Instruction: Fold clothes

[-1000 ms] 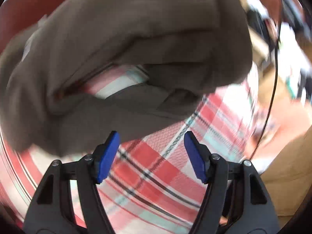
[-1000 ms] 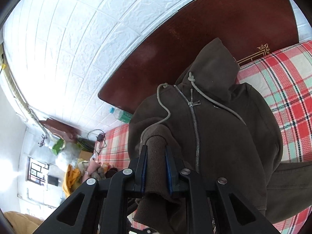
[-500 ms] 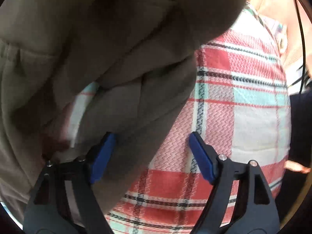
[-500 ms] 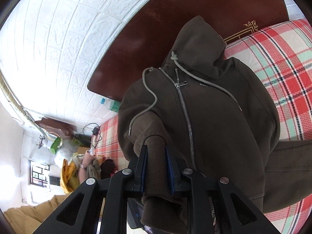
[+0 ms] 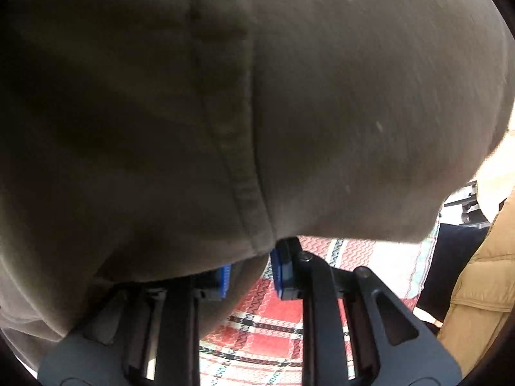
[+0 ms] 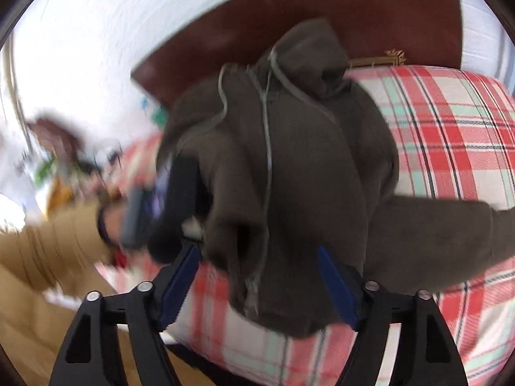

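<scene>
My right gripper [image 6: 257, 284] was wide open. The brown hoodie [image 6: 289, 167] lay on the checked bed [image 6: 450, 135]. My left gripper [image 5: 249, 271] pinched the hoodie's cloth.

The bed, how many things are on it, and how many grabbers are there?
Brown hoodie: 1
Plaid bedsheet: 1
Grippers: 2, the left gripper and the right gripper
Total: 4

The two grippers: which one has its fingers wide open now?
The right gripper: its blue fingers stand spread wide, gripping nothing. The left gripper has its pads close together on the brown hoodie.
</scene>
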The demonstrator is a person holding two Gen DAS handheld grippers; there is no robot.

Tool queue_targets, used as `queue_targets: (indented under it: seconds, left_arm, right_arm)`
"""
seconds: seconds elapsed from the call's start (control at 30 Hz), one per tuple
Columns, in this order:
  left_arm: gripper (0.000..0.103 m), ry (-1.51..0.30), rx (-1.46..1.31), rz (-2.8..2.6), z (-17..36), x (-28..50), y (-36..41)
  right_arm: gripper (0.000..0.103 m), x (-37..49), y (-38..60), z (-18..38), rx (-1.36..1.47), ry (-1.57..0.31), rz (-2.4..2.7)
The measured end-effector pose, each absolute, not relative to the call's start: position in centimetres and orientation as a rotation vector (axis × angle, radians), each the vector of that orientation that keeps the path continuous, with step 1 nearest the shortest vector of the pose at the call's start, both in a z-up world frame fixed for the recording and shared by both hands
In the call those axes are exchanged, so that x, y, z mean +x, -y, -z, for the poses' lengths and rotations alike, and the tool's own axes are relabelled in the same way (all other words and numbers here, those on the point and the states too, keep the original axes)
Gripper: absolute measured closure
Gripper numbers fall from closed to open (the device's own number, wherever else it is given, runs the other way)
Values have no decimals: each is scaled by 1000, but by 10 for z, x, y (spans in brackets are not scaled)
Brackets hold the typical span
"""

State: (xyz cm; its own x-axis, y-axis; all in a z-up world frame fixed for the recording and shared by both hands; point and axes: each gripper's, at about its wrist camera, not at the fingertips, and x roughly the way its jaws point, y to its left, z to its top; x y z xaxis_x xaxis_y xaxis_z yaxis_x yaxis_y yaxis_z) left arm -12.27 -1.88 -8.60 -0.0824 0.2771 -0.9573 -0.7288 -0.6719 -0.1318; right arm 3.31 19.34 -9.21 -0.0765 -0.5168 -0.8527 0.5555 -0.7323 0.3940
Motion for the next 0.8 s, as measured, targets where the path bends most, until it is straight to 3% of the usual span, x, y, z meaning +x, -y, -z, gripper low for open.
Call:
queue_targets:
  seconds: [0.17, 0.2, 0.23, 0.27, 0.3, 0.43, 0.67, 0.73, 0.8]
  left_arm:
    - [80, -514, -1519, -1800, 85, -128, 11]
    - [80, -517, -1524, -1793, 85, -128, 9]
    - [80, -520, -1527, -1786, 84, -129, 8]
    - [80, -521, -1530, -1782, 83, -129, 7]
    - [80, -522, -1531, -1779, 81, -128, 6]
    - [80, -514, -1535, -1775, 75, -122, 4]
    - [80, -295, -1606, -1789, 72, -95, 22]
    - [80, -213, -1625, -1796, 71, -85, 29]
    - [80, -131, -1643, -1801, 71, -75, 36]
  right_arm:
    - [26, 69, -154, 144, 1481, -340, 1876]
    - [44, 59, -152, 154, 1505, -321, 1893]
    - [55, 50, -151, 164, 1528, -301, 1909]
    - [81, 38, -154, 167, 1543, -266, 1939]
    - [90, 24, -163, 161, 1549, -212, 1981]
    - [94, -23, -192, 108, 1437, -111, 2143]
    - [93, -94, -181, 23, 1180, -327, 2310]
    - [89, -109, -173, 27, 1197, -372, 2307]
    - [76, -118, -173, 51, 1341, -368, 2262]
